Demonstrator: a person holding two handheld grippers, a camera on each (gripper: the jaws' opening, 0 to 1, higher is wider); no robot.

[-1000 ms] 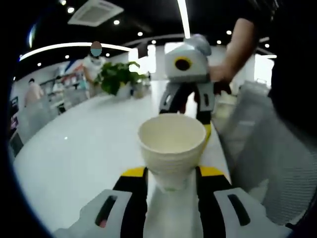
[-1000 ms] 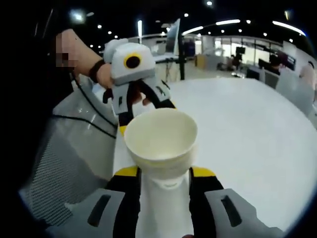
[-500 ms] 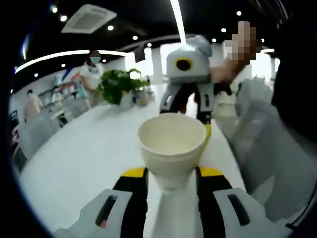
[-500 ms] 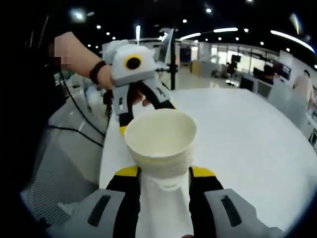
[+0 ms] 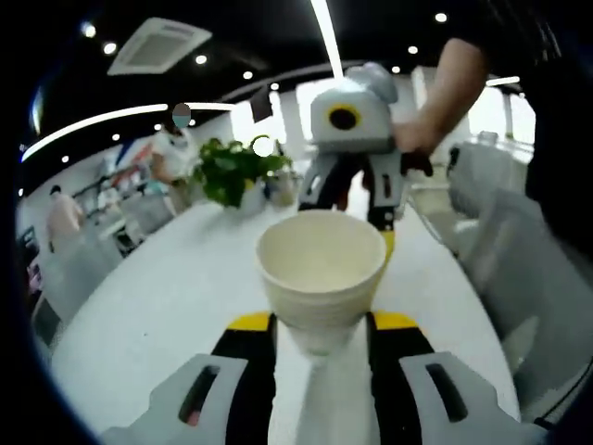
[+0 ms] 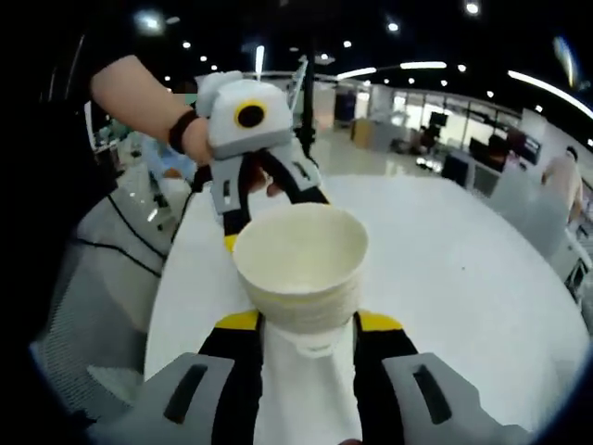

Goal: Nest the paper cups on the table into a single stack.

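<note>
Holding a cup stack (image 5: 321, 278) between its two jaws, the left gripper (image 5: 321, 334) squeezes the bottom part of it from both sides. The stack is cream white, open at the top, and stands up straight. You can see ring lines on its side, like cups sitting one inside another. It is up in the air above the white table (image 5: 167, 297).

Across from it, in the left gripper view, is the right gripper (image 5: 357, 199), held by a person's hand (image 5: 412, 139). Its jaws reach toward the far side of the stack.

In the right gripper view, the right gripper (image 6: 301, 336) also pinches the bottom of the cup stack (image 6: 301, 269) between its jaws. The left gripper (image 6: 264, 199) faces it from behind the stack, held by a hand (image 6: 195, 139) with a dark band at the wrist.

A green plant (image 5: 236, 171) sits far off on the table. People stand far away in the room. A grey mesh chair (image 6: 102, 297) is beside the table (image 6: 463, 278)
</note>
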